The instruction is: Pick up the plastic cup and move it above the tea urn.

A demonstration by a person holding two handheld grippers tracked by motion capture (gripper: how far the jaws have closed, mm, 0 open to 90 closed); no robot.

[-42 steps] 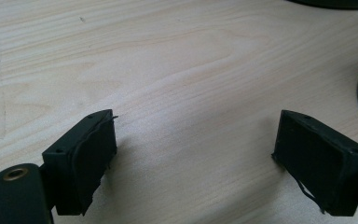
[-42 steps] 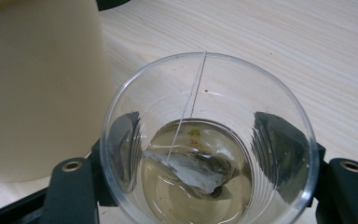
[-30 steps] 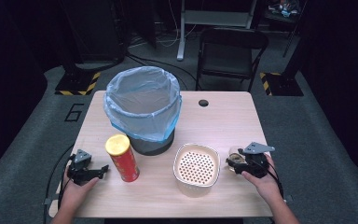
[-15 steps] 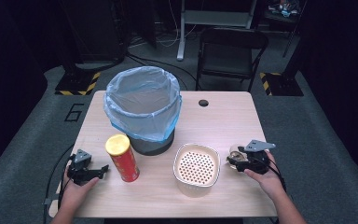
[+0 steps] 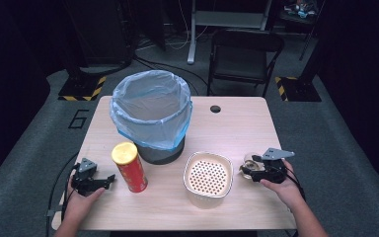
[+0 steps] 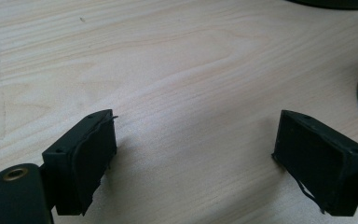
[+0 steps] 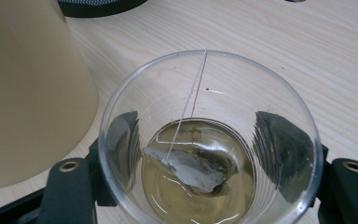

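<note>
The right gripper has a clear plastic cup between its jaws, one black pad pressed to each side of the wall, so it is clamped on the cup near the right edge of the wooden table. In the right gripper view the cup stands upright and holds a shallow pool of yellowish liquid with a wet tea bag slumped in the bottom; the thin string of the bag runs up the inside wall to the rim. Just beside the cup stands a cream bin with a perforated insert, its pale side close to the cup's rim in the right gripper view. The left gripper rests low over bare wood near the left edge of the table, its jaws spread wide apart with nothing between them. Near it stands a red tube of crisps with a yellow lid, upright, its base just entering the left gripper view at the right edge. Behind the tube stands a dark waste basket lined with a pale blue bag. Beyond the table a black chair stands on the grey floor.
</note>
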